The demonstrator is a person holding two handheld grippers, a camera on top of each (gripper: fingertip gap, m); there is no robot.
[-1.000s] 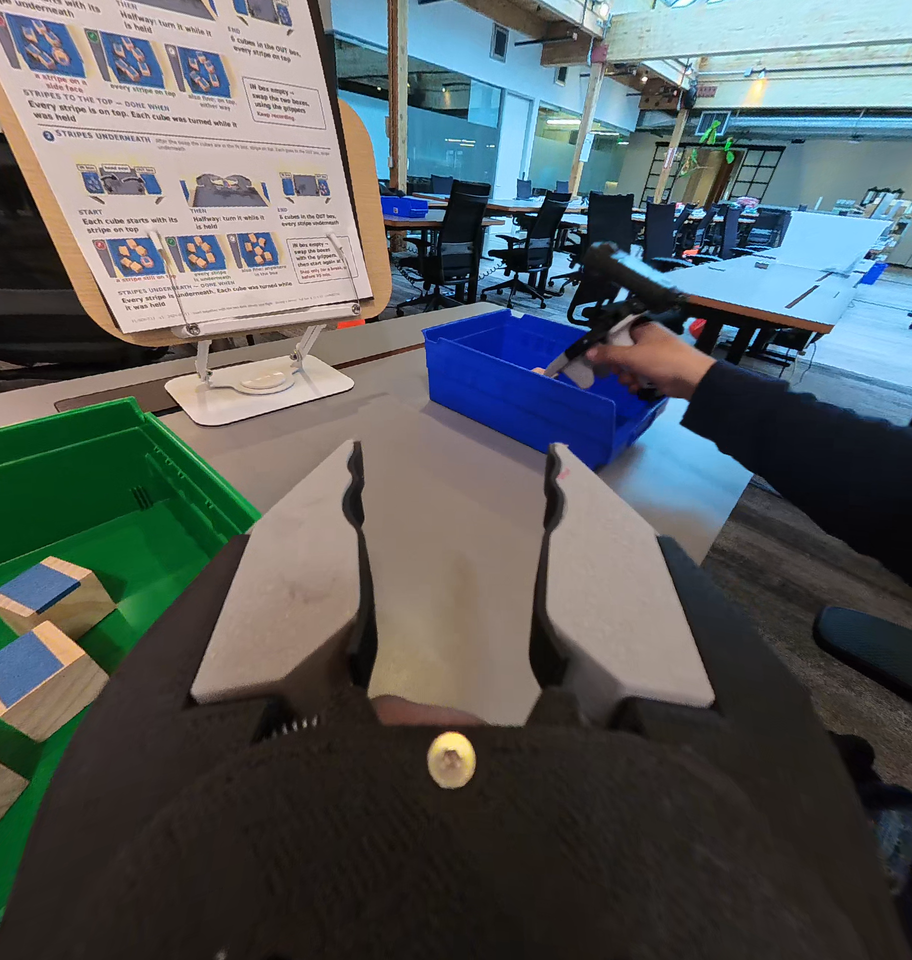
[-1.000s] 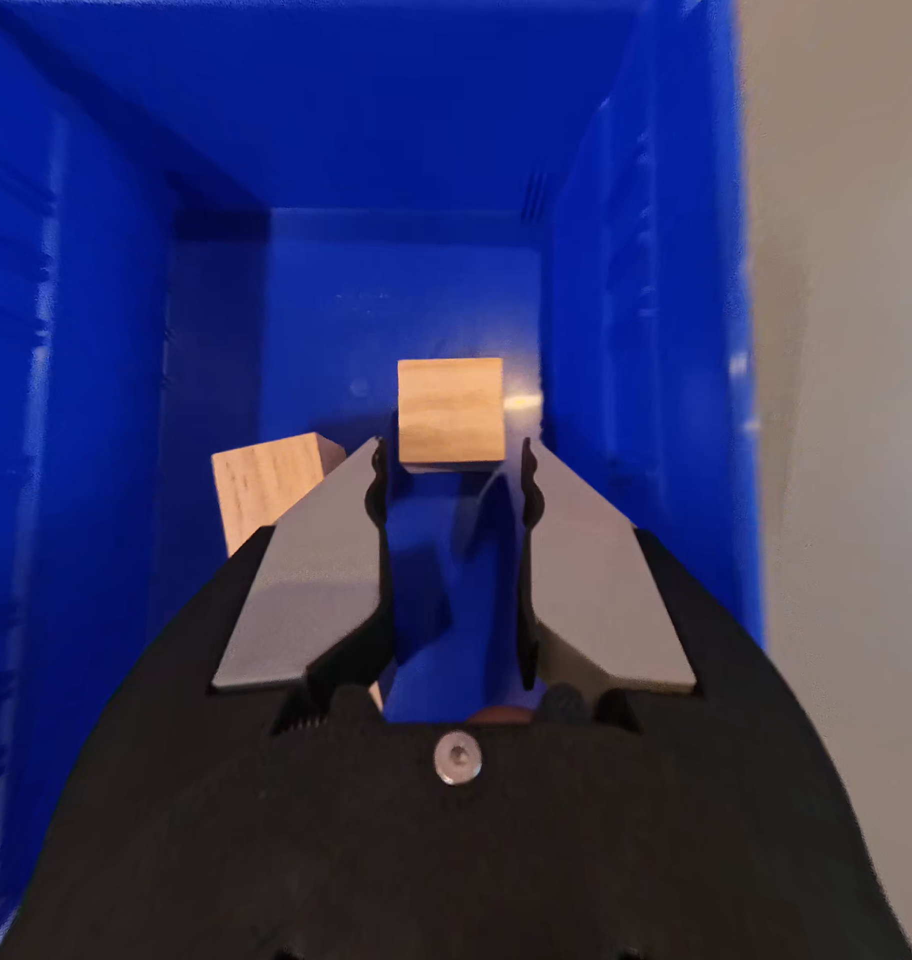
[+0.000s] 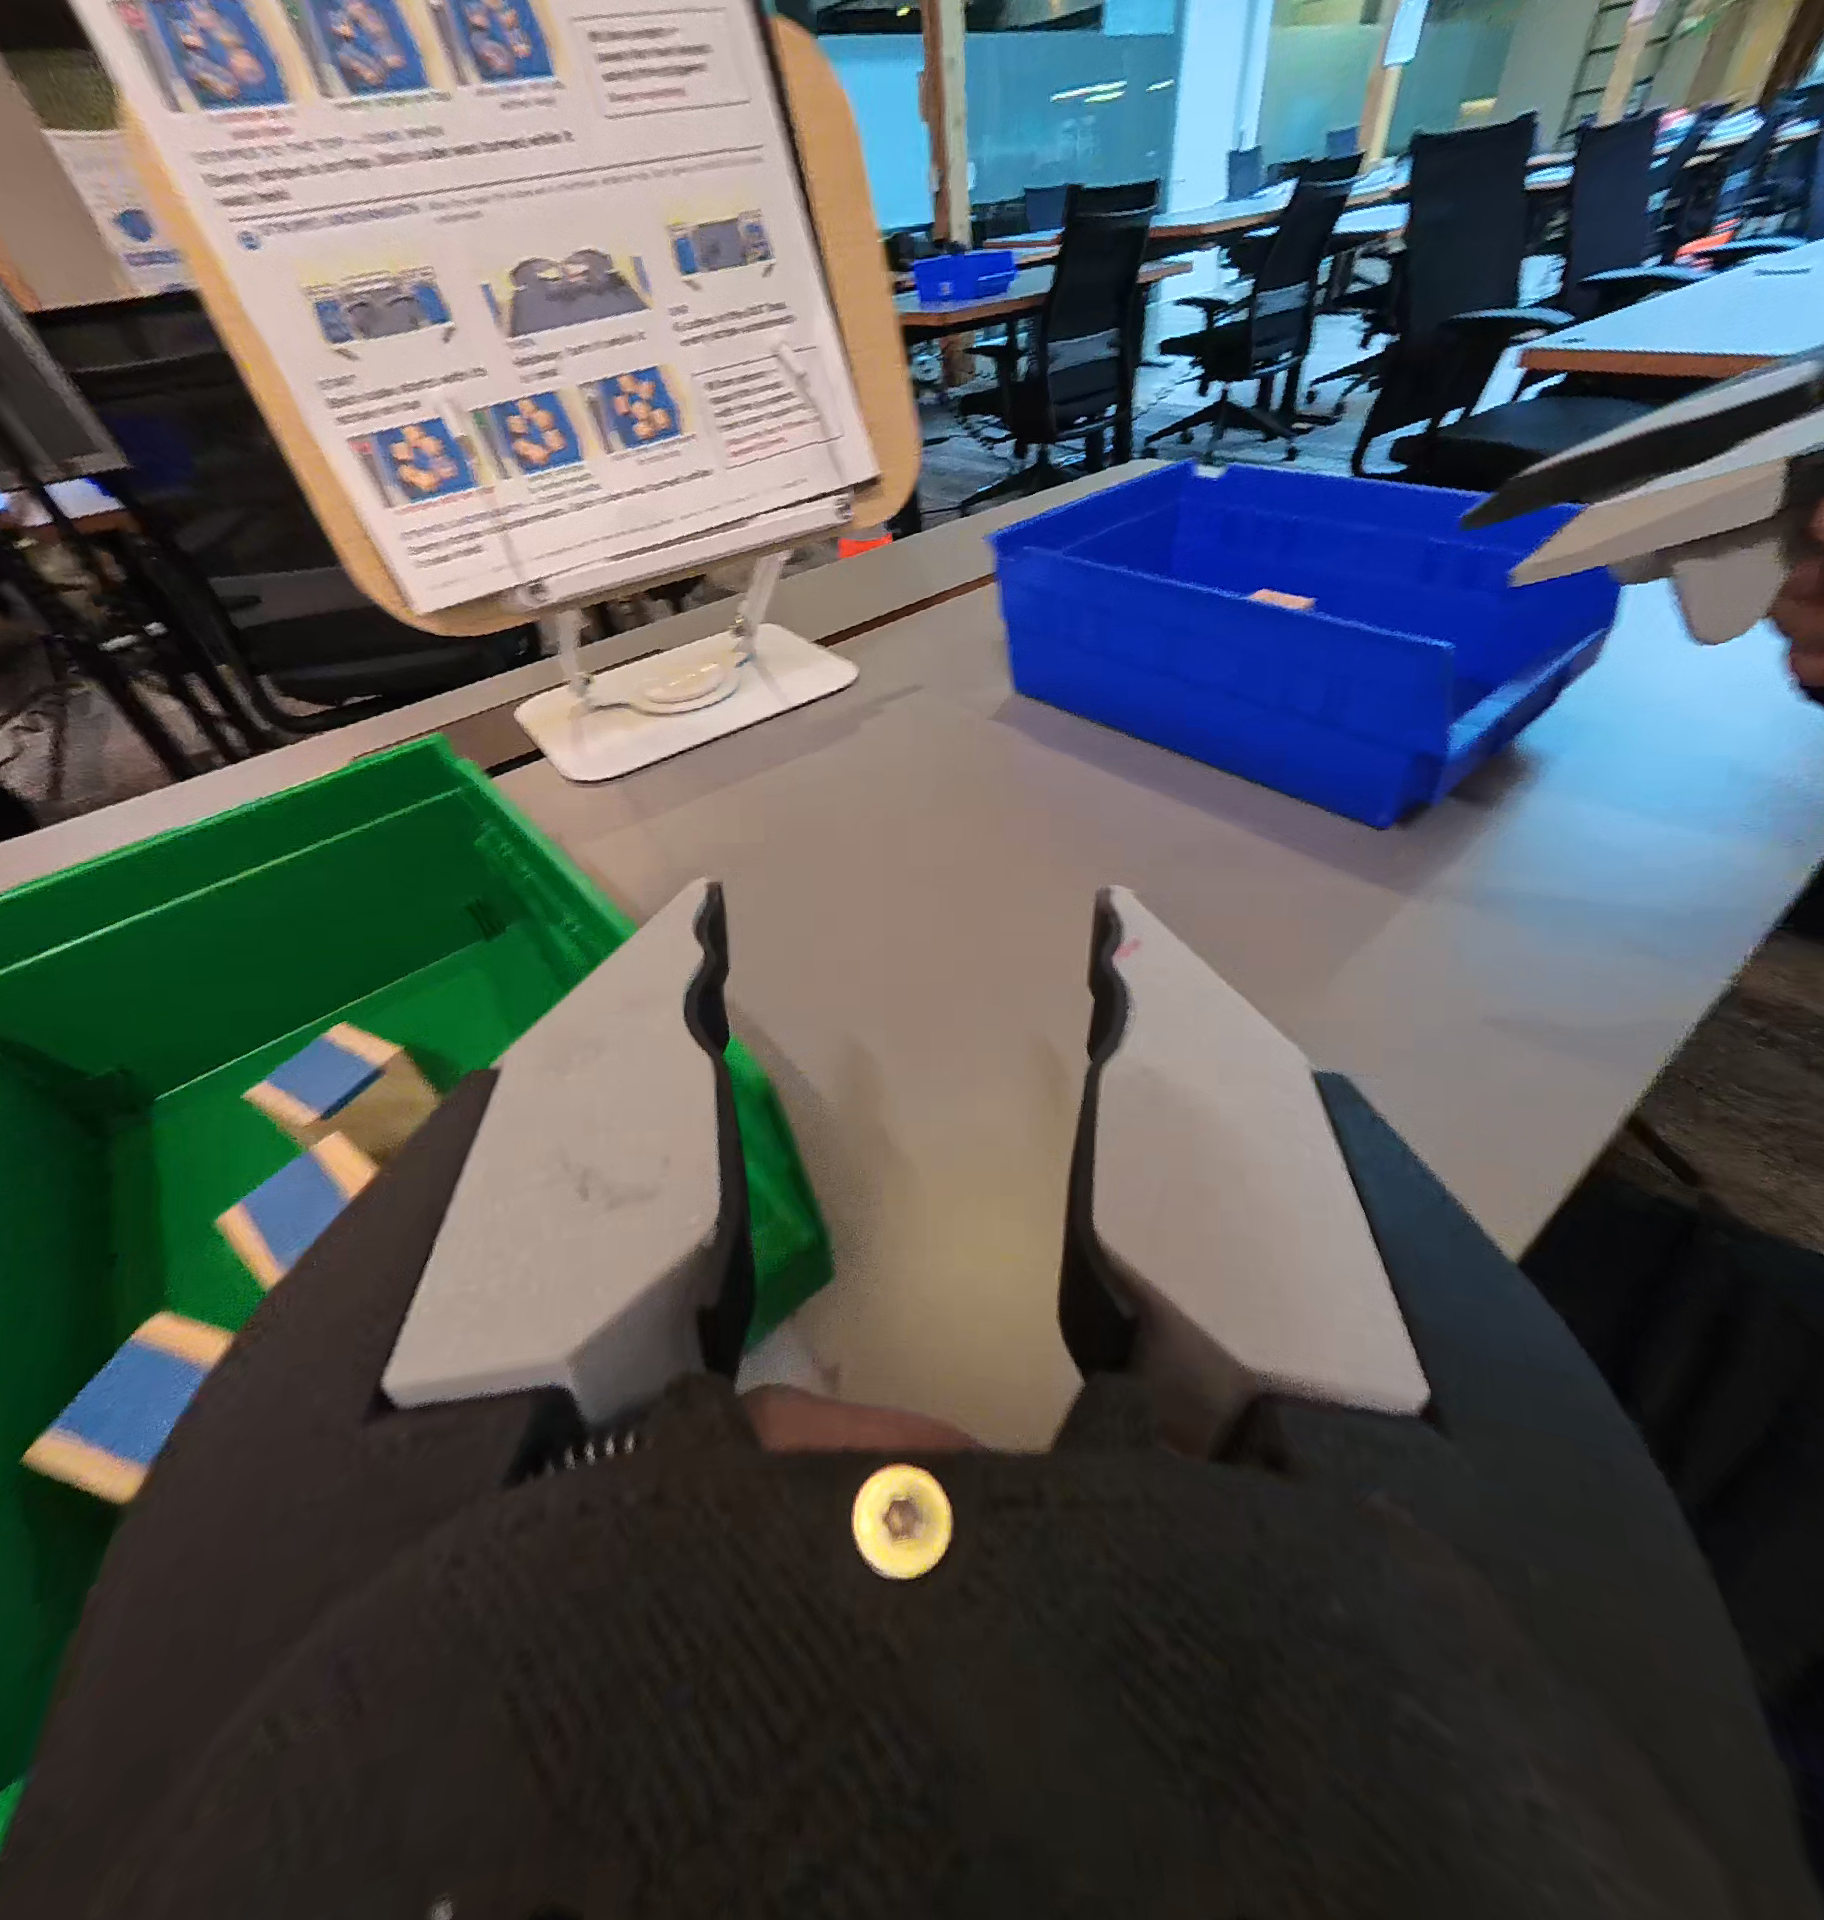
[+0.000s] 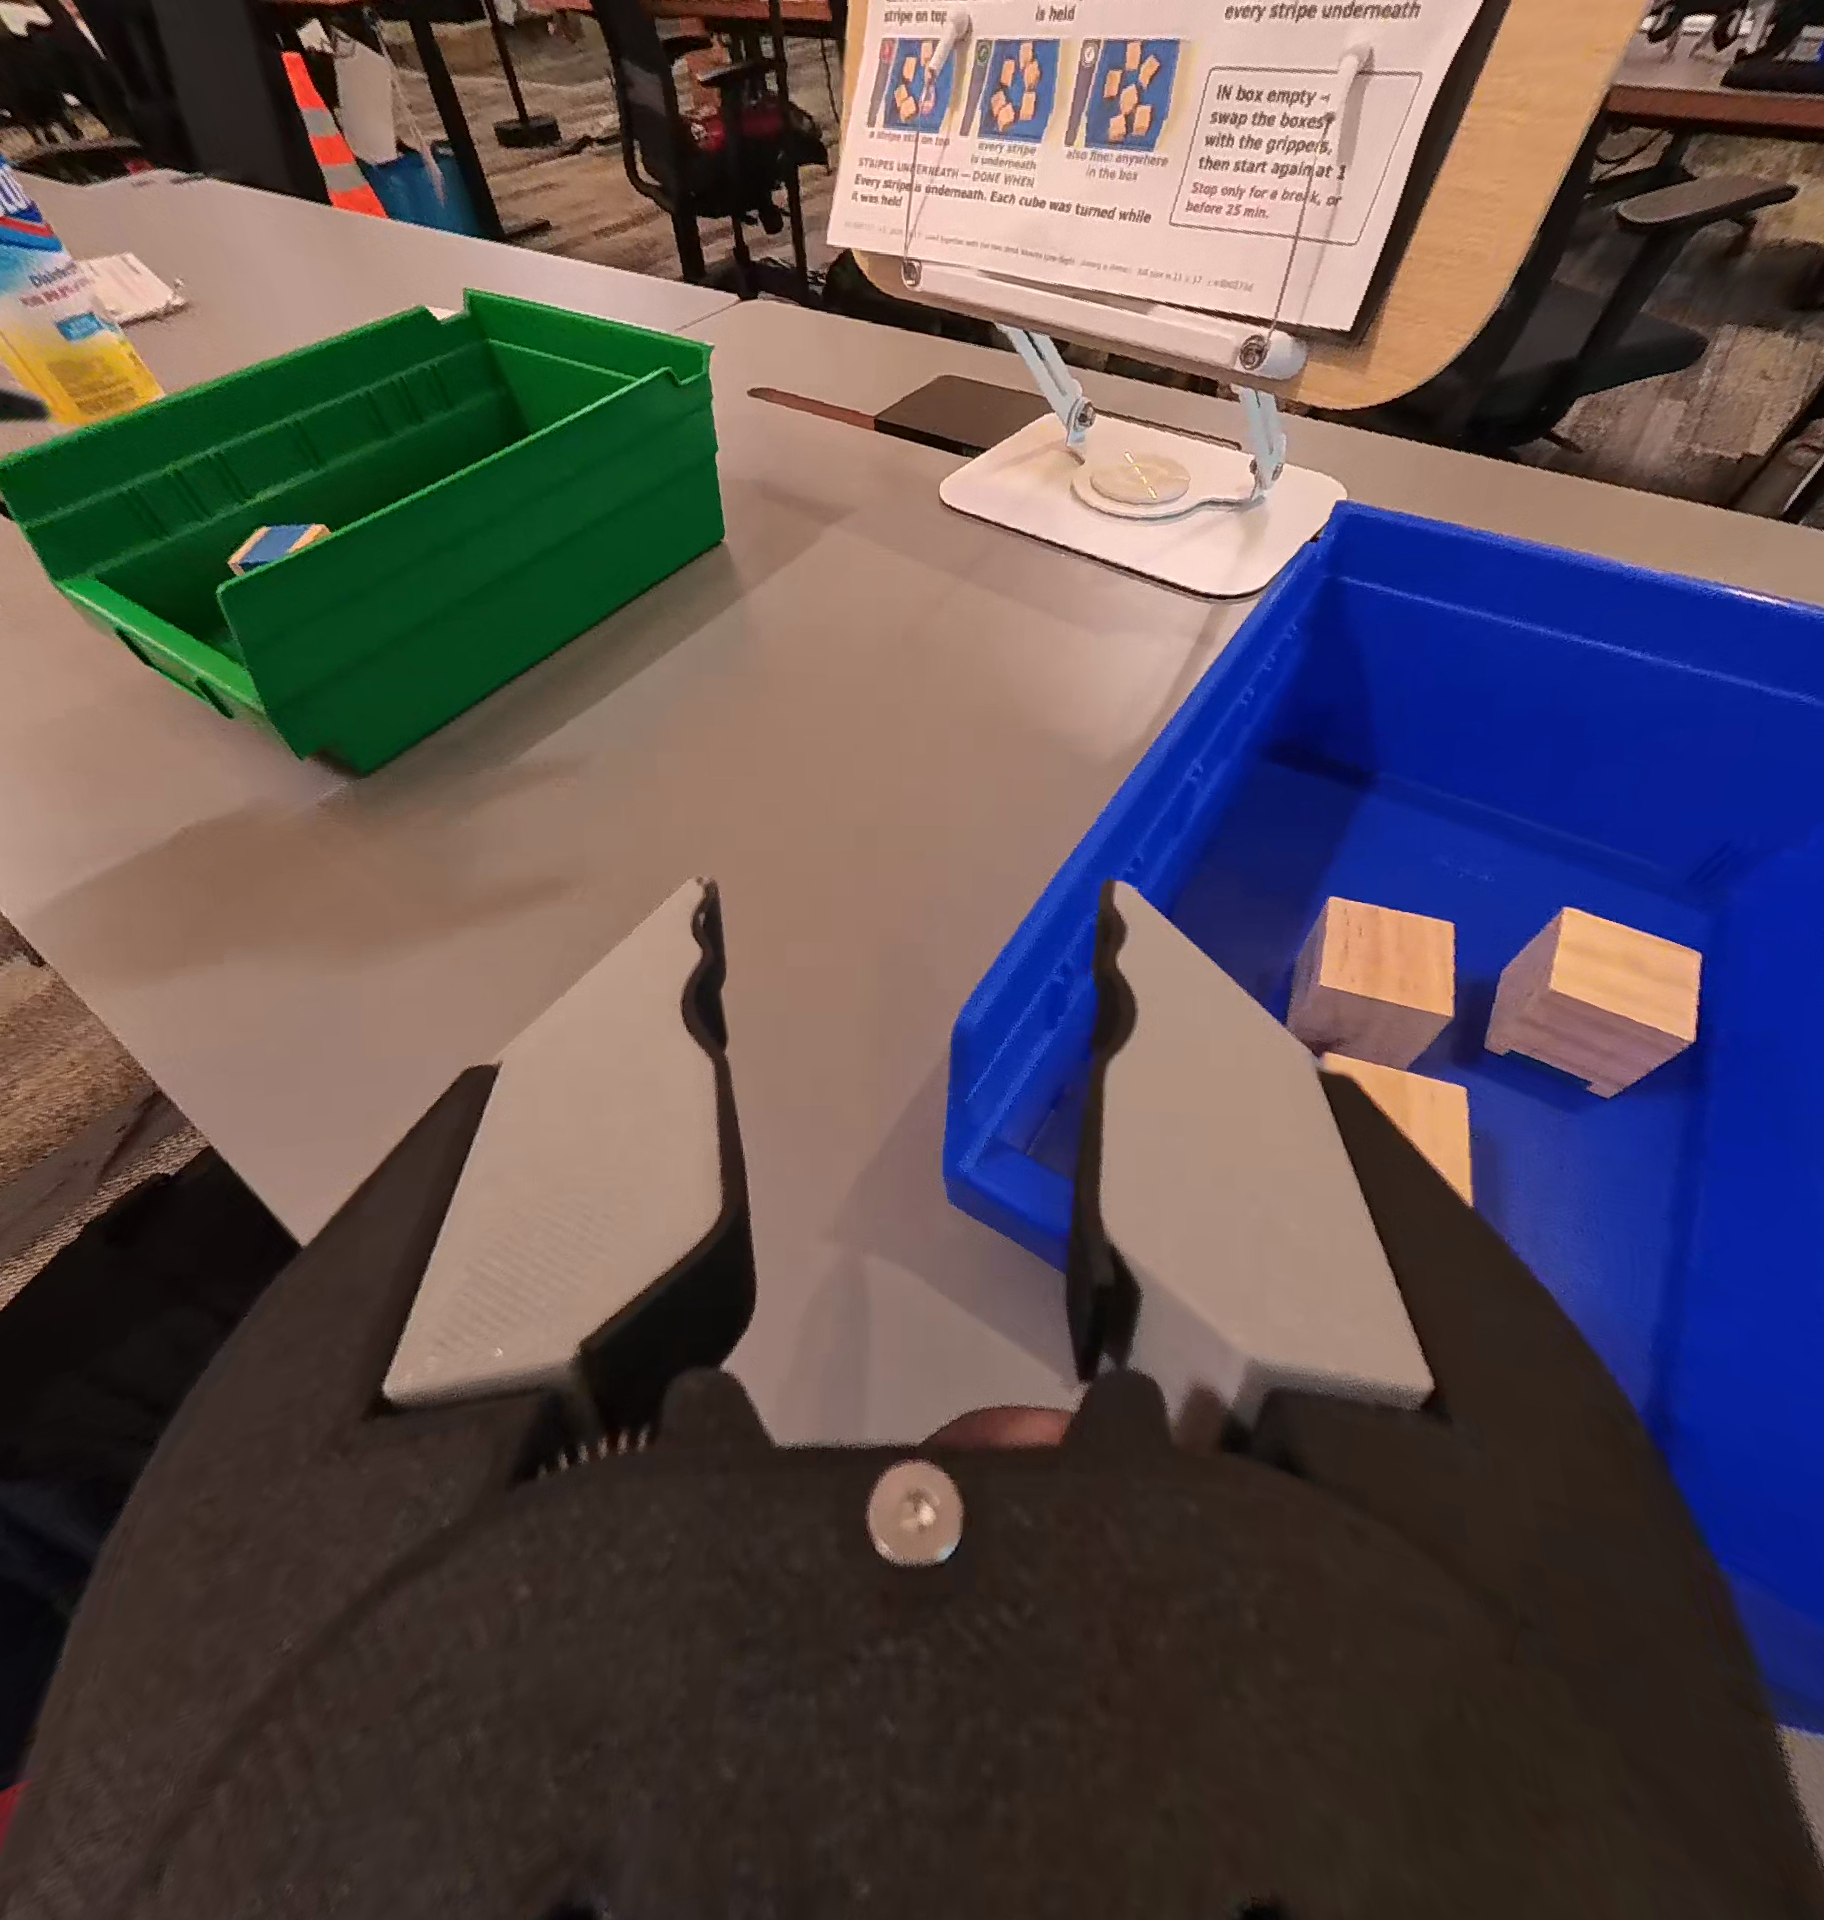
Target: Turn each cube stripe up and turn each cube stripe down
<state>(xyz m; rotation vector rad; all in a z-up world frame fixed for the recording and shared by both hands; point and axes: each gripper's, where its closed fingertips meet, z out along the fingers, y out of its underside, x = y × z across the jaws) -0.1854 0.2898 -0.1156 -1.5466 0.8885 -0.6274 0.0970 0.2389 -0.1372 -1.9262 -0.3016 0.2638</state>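
My left gripper is open and empty over the grey table, just right of the green bin. Three wooden cubes with blue stripes up lie in that bin, the nearest to the fingers. My right gripper is open and empty above the table, at the left rim of the blue bin. Three plain wooden cubes lie in the blue bin, two in full view. The right gripper also shows in the left wrist view, above the blue bin.
An instruction board on a white stand sits at the back between the bins. A wipes canister stands far left behind the green bin. Office chairs and desks fill the room behind. The table edge runs close on the right.
My right gripper has risen out of the blue bin and pulled back to its left rim, opening wider. My left gripper has shifted left toward the green bin.
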